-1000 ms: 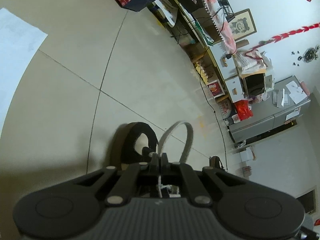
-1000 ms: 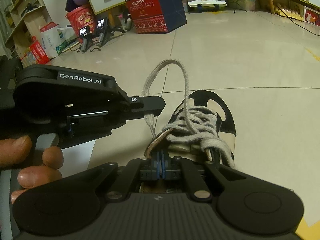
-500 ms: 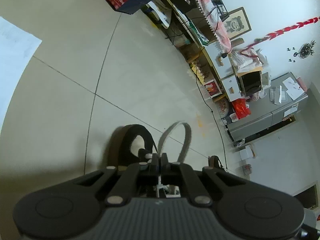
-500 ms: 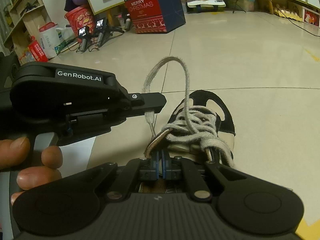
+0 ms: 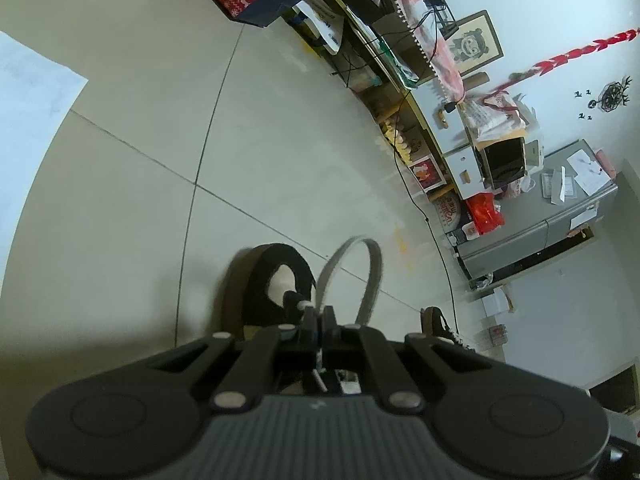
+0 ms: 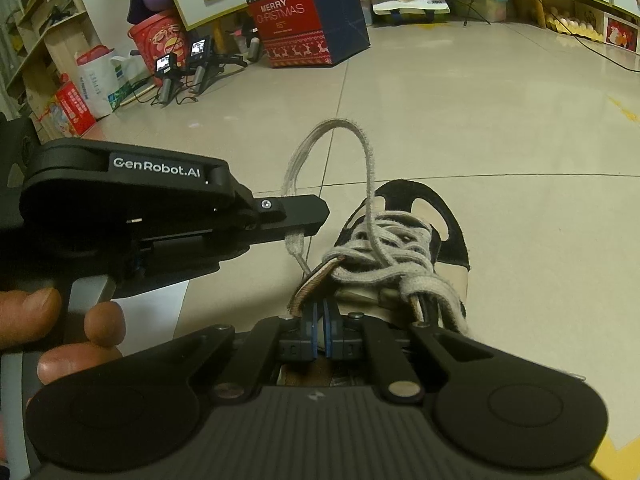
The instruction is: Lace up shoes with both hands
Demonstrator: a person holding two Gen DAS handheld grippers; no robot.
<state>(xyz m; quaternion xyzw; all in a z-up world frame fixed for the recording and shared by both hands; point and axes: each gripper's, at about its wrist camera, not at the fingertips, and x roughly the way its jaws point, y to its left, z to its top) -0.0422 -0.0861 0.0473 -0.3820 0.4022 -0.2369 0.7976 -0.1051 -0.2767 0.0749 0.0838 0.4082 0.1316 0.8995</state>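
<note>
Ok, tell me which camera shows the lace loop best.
The right wrist view: the whole lace loop arches above the shoe, one end pinched in the left tongs. The left wrist view shows only the arch above its own tongs, its ends hidden.

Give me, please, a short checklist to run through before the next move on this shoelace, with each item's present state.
1. Left gripper shut on the lace loop: ok, the lace hangs pinched at its tips.
2. Right gripper shut: ok; what it pinches: cannot tell.
3. Loop standing clear above the shoe: ok.
4. Loop free of snags on either gripper: ok.
5. Laces across the tongue drawn snug: not ok, they lie loose and bunched.
6. Shoe flat on the floor: ok.
</note>
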